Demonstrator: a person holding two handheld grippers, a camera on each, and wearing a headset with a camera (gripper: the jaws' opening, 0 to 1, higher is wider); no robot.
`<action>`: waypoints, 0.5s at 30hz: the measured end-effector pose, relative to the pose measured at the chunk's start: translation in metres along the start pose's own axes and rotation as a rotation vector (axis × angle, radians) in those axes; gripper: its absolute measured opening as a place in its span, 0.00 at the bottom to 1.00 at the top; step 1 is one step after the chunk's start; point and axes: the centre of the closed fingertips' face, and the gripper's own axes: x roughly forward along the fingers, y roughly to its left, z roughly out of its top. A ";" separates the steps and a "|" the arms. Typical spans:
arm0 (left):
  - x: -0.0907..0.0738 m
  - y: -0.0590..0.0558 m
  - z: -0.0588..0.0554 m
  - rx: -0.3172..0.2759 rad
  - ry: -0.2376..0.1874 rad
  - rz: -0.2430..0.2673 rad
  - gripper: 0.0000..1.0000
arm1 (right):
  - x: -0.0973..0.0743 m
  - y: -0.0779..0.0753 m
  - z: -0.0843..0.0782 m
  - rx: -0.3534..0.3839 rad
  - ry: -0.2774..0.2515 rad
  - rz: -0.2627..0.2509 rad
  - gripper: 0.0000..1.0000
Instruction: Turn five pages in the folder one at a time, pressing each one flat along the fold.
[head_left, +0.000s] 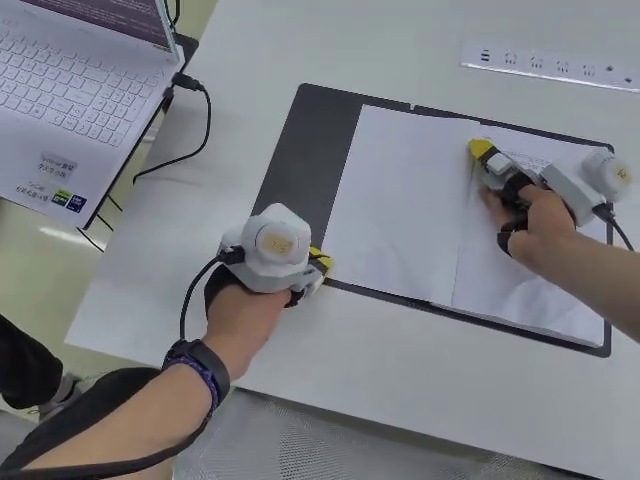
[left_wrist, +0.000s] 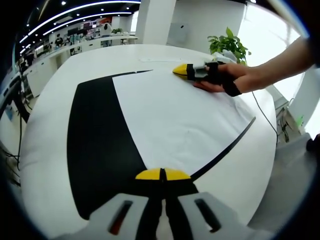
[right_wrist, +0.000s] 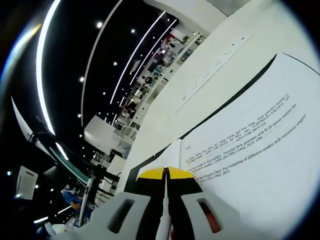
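Note:
An open folder with a black cover (head_left: 305, 160) lies on the white table, its blank left page (head_left: 400, 200) turned over and flat. The printed right page (right_wrist: 260, 150) carries lines of small text. My right gripper (head_left: 480, 150) is shut, its yellow tips lying on the paper at the far end of the fold (head_left: 457, 250); it also shows as the right gripper (left_wrist: 182, 70). My left gripper (head_left: 318, 263) is shut too, resting at the folder's near left corner, tips on the black cover (left_wrist: 100, 150). Nothing shows between either pair of jaws.
A white laptop (head_left: 70, 90) sits at the far left with a black cable (head_left: 195, 130) running from it. A power strip (head_left: 550, 65) lies beyond the folder. The table's near edge (head_left: 330, 405) runs close to my left arm. A potted plant (left_wrist: 227, 42) stands past the table.

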 end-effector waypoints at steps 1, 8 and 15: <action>0.000 0.000 0.000 0.001 0.000 0.001 0.00 | -0.004 0.004 -0.004 -0.003 -0.001 0.005 0.00; 0.000 -0.002 0.000 0.030 0.012 0.013 0.00 | -0.027 0.028 -0.020 0.003 0.013 0.028 0.00; -0.002 -0.003 -0.001 0.032 0.014 0.021 0.00 | -0.043 0.035 -0.032 0.004 0.027 0.046 0.00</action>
